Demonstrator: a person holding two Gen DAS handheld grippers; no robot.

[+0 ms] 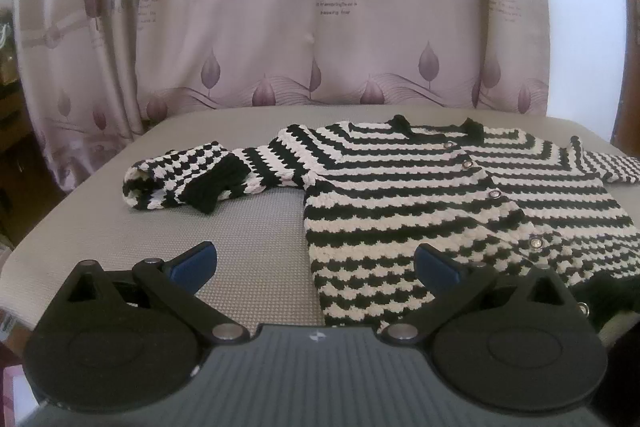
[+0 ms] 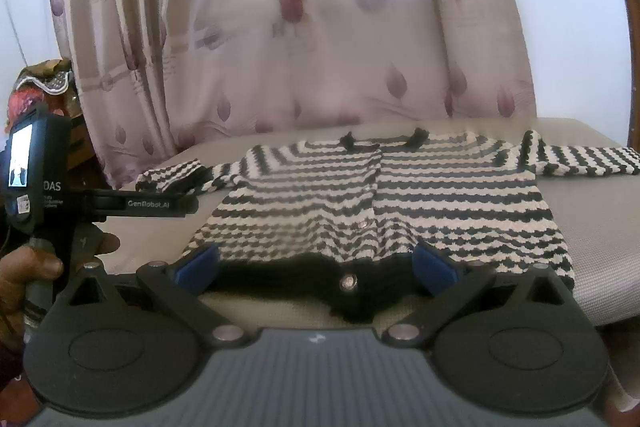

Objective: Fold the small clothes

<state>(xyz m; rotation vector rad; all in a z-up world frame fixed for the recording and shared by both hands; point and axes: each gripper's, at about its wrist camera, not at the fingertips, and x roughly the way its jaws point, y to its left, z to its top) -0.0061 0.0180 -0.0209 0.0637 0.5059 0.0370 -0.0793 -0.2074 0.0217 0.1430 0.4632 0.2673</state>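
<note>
striped cardigan [image 1: 420, 203] flat on grey table [image 1: 248, 267], left gripper [image 1: 316, 263] and right gripper [image 2: 316, 267] both spread apart, holding nothing.

the black-and-white striped knitted cardigan [image 1: 420, 203] is cut off in the left wrist view: its right sleeve runs out at the frame edge, and its black hem is partly hidden behind the left gripper [image 1: 316, 263] linkage. in the right wrist view the whole cardigan [image 2: 384, 203] is blurred, so its buttons are hard to make out. there the person's hand [image 2: 24, 271] is cropped by the left edge, and the pale leaf-print curtain [image 2: 304, 27] is smeared.
</note>
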